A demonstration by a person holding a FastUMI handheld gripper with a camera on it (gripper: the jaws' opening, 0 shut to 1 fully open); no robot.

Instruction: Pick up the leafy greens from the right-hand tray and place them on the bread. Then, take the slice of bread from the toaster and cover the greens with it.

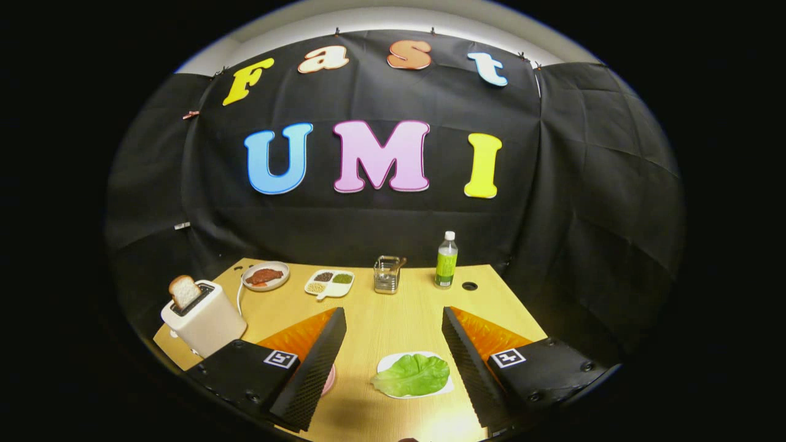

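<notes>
Hand-held gripper (393, 362) spread apart, holding nothing; leafy greens (412, 374) on white tray (387, 363) between fingers; bread slice (183, 291) in toaster (206, 322).

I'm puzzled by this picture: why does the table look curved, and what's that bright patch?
Gripper view: a fisheye lens bows the table edges; glare washes the wood just below the lettuce; the open claw stays sharp, the toaster evenly lit.

gripper (393, 319): two black wedge fingers (313, 368), ribbed/textured inner faces, translucent orange ridged outer sides. Black mounting blocks at each base with small screws. One square black-and-white fiducial tag (280, 358) per block. Jaws spread wide.
</notes>
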